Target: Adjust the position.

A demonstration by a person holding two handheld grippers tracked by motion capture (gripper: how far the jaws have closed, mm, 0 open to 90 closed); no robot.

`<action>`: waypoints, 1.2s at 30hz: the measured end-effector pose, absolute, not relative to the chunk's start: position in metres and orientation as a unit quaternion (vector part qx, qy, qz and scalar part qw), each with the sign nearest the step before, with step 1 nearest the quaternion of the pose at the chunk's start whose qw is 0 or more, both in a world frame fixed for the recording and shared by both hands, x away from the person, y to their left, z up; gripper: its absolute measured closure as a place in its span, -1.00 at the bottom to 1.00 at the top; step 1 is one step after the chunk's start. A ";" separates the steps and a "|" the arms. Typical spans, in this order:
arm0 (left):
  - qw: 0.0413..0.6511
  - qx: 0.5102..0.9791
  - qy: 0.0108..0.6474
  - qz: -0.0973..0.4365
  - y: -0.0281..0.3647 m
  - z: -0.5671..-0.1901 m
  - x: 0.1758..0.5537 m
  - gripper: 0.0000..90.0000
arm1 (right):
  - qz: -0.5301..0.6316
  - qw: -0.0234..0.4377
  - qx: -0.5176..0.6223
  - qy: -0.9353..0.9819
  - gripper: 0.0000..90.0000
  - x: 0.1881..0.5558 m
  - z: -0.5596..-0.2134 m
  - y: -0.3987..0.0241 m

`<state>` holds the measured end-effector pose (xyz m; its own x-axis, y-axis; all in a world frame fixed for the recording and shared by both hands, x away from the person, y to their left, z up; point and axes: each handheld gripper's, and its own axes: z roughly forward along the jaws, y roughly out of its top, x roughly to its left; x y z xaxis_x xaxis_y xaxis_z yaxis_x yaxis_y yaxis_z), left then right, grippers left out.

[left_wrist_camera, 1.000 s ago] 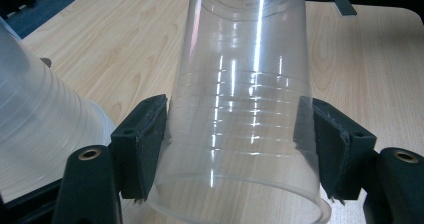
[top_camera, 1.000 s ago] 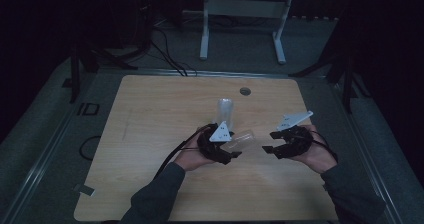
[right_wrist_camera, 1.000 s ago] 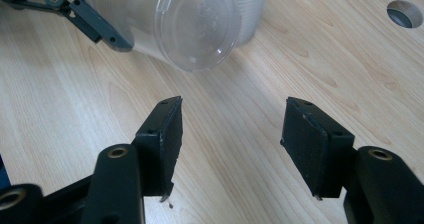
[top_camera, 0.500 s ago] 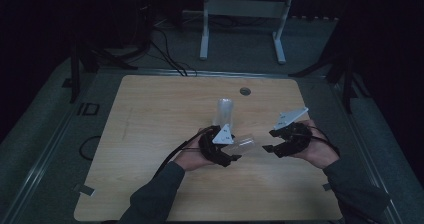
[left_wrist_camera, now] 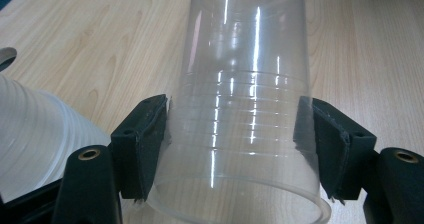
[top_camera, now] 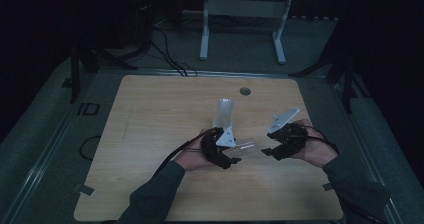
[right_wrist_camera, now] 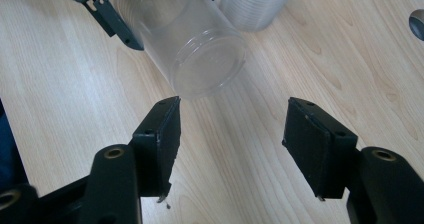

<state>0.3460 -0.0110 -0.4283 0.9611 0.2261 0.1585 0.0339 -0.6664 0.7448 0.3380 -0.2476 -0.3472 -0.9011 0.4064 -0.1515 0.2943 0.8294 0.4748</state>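
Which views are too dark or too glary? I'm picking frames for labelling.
High view: dim, surroundings nearly black, the clear cup barely stands out. Left gripper view: bright, white glare streaks down the clear cup. Right gripper view: well lit, sharp wood grain on the table, jaws slightly soft.

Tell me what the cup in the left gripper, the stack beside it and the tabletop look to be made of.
Held cup: probably thin clear plastic, glossy; the wood grain shows through it, with bright streaks and fine moulded rings.
Stack of cups: likely the same plastic, cloudier and ribbed where the walls overlap.
Tabletop: pale wood or wood-look laminate, matte, with visible grain.
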 end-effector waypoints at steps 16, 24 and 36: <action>0.388 0.914 0.057 0.107 -0.013 -0.432 0.344 -0.32 | 0.197 0.105 0.151 0.963 -0.15 0.336 -0.352 -0.236; 0.382 0.917 0.052 0.103 -0.014 -0.433 0.344 -0.32 | 0.183 0.094 0.138 0.969 -0.18 0.334 -0.358 -0.231; 0.372 0.922 0.042 0.093 -0.018 -0.436 0.341 -0.32 | 0.163 0.076 0.120 0.976 -0.24 0.334 -0.368 -0.221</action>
<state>0.3406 -0.0180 -0.4358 0.9794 0.1458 0.1398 0.0079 -0.7191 0.6949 0.3344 -0.2214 -0.3679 -0.9595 0.2599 -0.1083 0.2104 0.9175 0.3374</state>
